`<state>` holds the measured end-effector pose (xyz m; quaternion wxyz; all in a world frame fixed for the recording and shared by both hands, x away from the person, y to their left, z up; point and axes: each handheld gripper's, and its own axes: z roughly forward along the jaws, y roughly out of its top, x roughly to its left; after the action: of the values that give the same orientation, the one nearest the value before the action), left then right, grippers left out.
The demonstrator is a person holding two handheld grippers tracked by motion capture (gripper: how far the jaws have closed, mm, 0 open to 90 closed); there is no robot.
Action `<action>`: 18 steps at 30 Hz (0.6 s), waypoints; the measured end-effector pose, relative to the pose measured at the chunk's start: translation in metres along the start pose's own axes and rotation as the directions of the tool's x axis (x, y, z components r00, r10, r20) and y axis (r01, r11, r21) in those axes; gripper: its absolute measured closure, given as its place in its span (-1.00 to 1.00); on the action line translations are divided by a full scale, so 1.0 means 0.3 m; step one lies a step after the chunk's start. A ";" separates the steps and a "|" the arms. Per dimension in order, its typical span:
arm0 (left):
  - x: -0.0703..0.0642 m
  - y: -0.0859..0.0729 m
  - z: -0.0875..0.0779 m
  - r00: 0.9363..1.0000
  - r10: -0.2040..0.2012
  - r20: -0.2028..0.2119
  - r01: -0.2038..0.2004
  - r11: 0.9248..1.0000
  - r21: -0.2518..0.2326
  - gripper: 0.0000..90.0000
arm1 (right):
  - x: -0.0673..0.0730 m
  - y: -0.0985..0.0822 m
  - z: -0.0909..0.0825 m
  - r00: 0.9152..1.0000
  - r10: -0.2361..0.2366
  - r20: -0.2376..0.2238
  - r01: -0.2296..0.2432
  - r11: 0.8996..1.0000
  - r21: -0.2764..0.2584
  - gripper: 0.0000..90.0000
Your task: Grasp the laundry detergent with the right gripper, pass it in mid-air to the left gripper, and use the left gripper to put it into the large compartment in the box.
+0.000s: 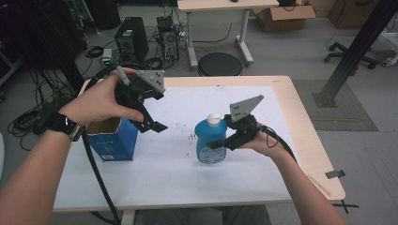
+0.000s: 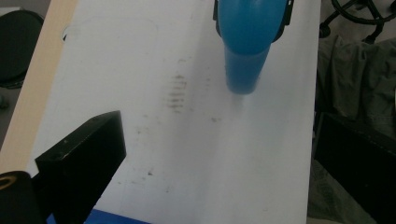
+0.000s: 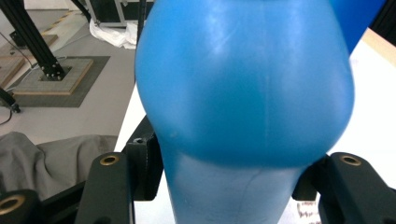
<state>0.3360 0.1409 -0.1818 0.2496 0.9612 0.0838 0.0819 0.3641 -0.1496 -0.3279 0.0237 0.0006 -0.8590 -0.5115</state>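
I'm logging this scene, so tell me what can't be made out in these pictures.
- Blue bottle label text: too small in the high view.
- Blue box contents: high view, hidden by the left hand.
- Bottle's cap: cut off by the top edge in the right gripper view.

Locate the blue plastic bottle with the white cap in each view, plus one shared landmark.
High view: the blue plastic bottle with the white cap stands right of centre on the white table top, with the right gripper closed around it.
Left gripper view: top centre, its blue body seen from farther off.
Right gripper view: dead centre, between the black jaws.
Shared landmark: the white table top.
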 end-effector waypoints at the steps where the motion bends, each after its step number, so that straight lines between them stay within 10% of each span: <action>1: -0.001 0.002 -0.002 1.000 -0.001 0.001 0.001 1.000 -0.001 -0.93 | 0.002 0.016 0.002 1.000 -0.004 -0.003 0.004 1.000 0.003 -0.07; 18: -0.038 0.056 -0.030 1.000 0.020 0.007 -0.021 1.000 0.014 -0.93 | 0.015 0.243 0.119 0.995 -0.083 -0.051 0.086 0.994 0.062 -0.06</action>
<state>0.3251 0.1284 -0.1671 0.2424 0.9640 0.0737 0.0805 0.3599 -0.0835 -0.2806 0.0227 0.0502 -0.8733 -0.4840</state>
